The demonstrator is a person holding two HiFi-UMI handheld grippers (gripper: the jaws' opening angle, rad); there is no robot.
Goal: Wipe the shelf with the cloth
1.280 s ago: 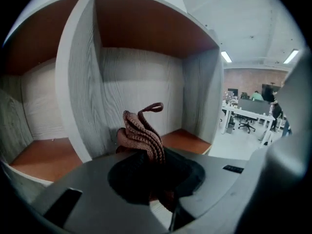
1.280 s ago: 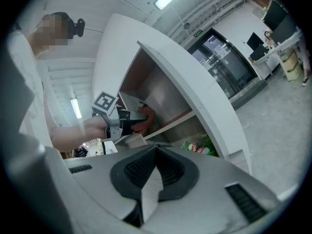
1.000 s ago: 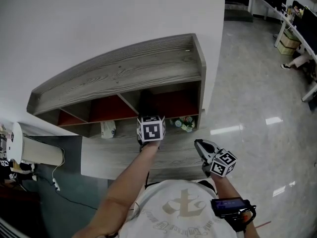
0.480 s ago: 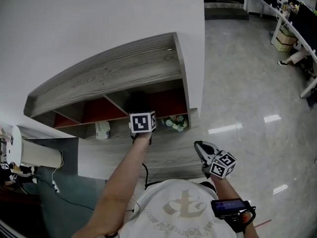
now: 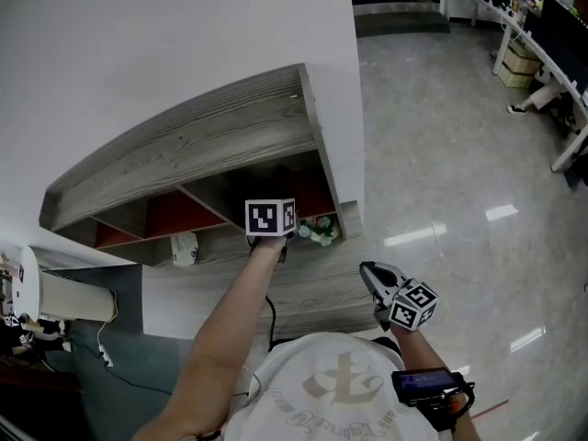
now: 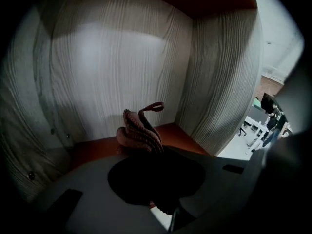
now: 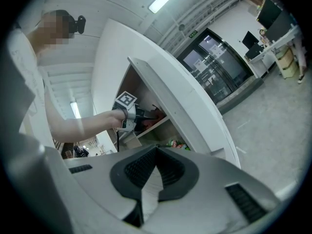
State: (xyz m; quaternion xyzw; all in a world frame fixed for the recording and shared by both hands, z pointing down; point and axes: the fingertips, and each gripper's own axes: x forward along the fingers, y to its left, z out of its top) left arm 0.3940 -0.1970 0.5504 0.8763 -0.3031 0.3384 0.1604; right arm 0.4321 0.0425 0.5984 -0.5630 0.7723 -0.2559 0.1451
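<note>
One bunched, ribbed reddish cloth (image 6: pixel 139 133)

Your ribbed reddish-brown cloth (image 6: pixel 139 133) shows dusky pink along its folds. Around it you have the pale grey shelf unit (image 5: pixel 202 145) with fine streaked wood grain, its compartments lined in red. Beyond, you see a plain white wall (image 5: pixel 138 44) and a glossy light grey floor (image 5: pixel 441 154) flecked with bright reflections.

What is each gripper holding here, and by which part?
Left gripper: shut on the crumpled reddish-brown cloth, gripped at its bunched lower end inside the grey wooden shelf. Right gripper: shut, holding nothing.
</note>
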